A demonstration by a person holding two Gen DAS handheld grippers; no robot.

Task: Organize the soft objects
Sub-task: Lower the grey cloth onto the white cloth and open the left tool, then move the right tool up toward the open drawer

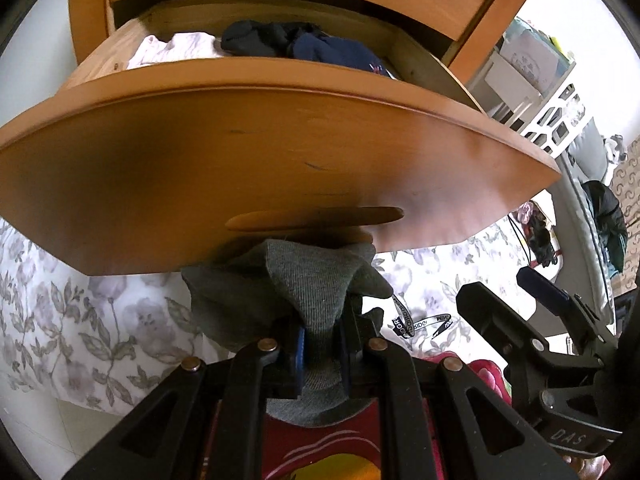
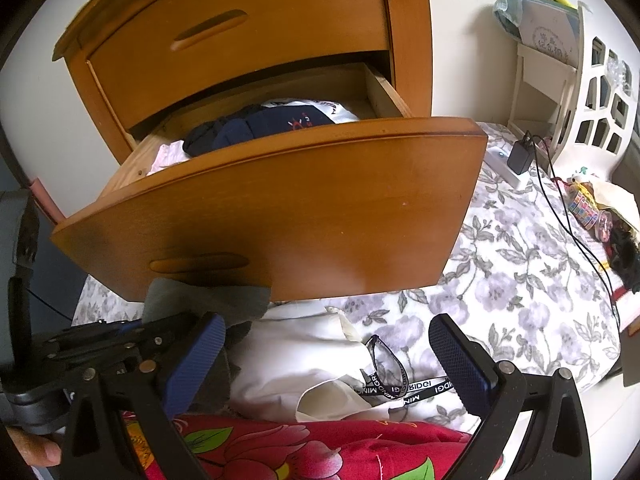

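Sock [image 1: 308, 280] duty is the step in hand: the left tongs [image 1: 322, 354] are clamped on a grey sock, which bunches up above the pads at lower centre of the left wrist view, right against the underside of the drawer [image 1: 280, 152] front and its handle slot. The drawer stands pulled out across the middle of both views, with dark socks [image 2: 256, 126] and pale cloth already lying inside at the top. In the right wrist view the same grey sock shows at lower left, below the drawer front, and the right tongs [image 2: 326, 344] stand wide apart with nothing between them, above a white bag [image 2: 304, 356] and a printed strap [image 2: 404, 388] on the flowered bed [image 2: 520, 280]. A red flowered cloth [image 2: 320, 448] fills the bottom edge.

My reading — the sock is on its way to the drawer but sits too low, under the front panel. The next move calls for lifting it clear of the panel's top edge, carrying it over the open drawer, then parting the tongs so it drops beside the dark socks. Snagging on the panel is the risk.
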